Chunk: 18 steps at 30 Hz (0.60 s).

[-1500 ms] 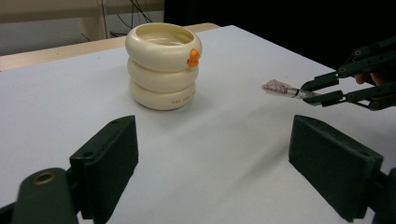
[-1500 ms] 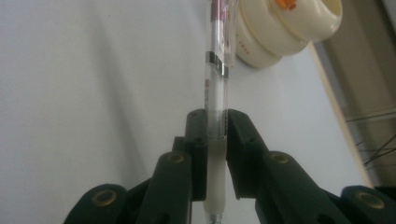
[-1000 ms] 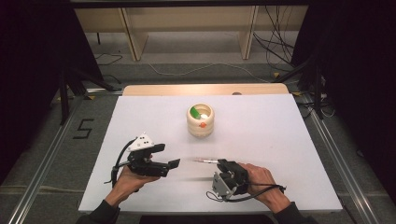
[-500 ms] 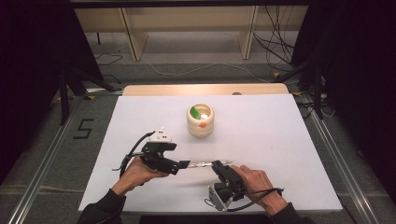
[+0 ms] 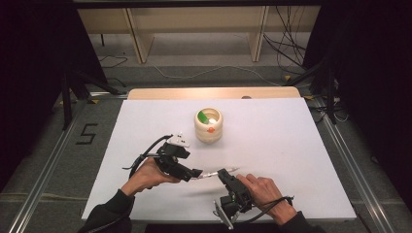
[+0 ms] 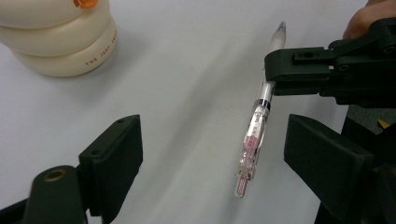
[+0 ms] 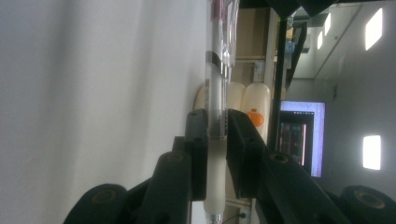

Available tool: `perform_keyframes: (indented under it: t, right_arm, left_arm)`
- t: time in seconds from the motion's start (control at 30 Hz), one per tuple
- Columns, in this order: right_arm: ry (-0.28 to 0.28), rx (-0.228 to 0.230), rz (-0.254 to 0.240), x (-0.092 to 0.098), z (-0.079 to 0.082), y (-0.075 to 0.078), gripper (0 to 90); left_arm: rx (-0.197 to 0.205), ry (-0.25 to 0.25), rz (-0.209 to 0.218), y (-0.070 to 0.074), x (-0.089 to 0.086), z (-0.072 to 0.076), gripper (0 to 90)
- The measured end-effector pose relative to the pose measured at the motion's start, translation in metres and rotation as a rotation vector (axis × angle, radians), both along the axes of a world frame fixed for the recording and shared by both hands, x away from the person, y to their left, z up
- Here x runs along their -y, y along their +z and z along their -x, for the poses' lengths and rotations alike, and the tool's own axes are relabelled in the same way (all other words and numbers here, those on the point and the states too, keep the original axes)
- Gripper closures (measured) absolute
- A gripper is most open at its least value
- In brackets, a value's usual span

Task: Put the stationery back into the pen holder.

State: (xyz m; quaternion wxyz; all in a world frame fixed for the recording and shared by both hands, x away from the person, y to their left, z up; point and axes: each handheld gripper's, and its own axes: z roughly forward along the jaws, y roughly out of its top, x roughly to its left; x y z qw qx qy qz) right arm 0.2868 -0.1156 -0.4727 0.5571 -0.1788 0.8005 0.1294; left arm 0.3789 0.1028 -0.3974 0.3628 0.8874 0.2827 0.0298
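A clear pen with pink ink hangs just above the white table, near its front. My right gripper is shut on the pen's pale grip section, and the barrel sticks out beyond the jaws. My left gripper is open. Its two jaws stand wide on either side of the pen's free end without touching it. In the left gripper view my left gripper faces the right gripper, which is clamped on the pen.
A cream ridged cup with green and orange pieces inside stands mid-table behind both grippers, also seen as the cup. The white table top stretches to the right. A wooden strip borders the far edge.
My left hand has moved right, bringing its open jaws around the pen's free end. The right hand has kept the pen almost still.
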Motion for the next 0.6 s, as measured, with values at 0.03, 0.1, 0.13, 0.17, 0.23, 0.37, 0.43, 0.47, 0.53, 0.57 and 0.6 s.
perform_keyframes:
  t: [0.03,0.1,0.13,0.17,0.23,0.37,0.43,0.47,0.53,0.57,0.6]
  right_arm:
    - [0.008,0.008,-0.012,0.0,0.0,-0.001,80.0]
    - [0.001,0.01,-0.008,0.0,0.001,-0.001,80.0]
    - [0.015,0.023,-0.007,-0.001,0.001,-0.001,80.0]
    - [0.017,0.025,-0.006,-0.001,0.001,-0.001,80.0]
    - [0.022,0.034,-0.001,-0.002,0.002,-0.002,80.0]
    - [0.029,0.045,0.013,-0.003,0.003,-0.003,80.0]
    - [0.029,0.052,0.014,-0.003,0.003,-0.003,80.0]
    - [0.033,0.055,0.011,-0.004,0.003,-0.003,80.0]
    - [0.033,0.055,0.013,-0.004,0.004,-0.004,80.0]
    - [0.034,0.058,0.017,-0.004,0.004,-0.004,80.0]
    - [0.037,0.06,0.017,-0.004,0.004,-0.004,80.0]
  left_arm:
    - [-0.004,-0.007,-0.009,0.0,0.001,-0.001,19.4]
    - [-0.01,-0.012,-0.015,-0.001,0.004,-0.001,19.6]
    - [-0.018,-0.015,-0.015,-0.002,0.005,-0.001,19.9]
    - [-0.02,-0.02,-0.024,-0.002,0.007,-0.002,20.3]
    - [-0.031,-0.032,-0.034,-0.003,0.01,-0.002,20.7]
    - [-0.049,-0.059,-0.051,-0.004,0.016,-0.003,22.2]
    - [-0.059,-0.076,-0.066,-0.005,0.02,-0.003,23.8]
    - [-0.065,-0.086,-0.074,-0.005,0.022,-0.004,23.9]
    - [-0.082,-0.103,-0.091,-0.007,0.025,-0.004,24.8]
    - [-0.085,-0.111,-0.098,-0.007,0.026,-0.004,25.9]
    - [-0.087,-0.125,-0.11,-0.008,0.027,-0.005,27.6]
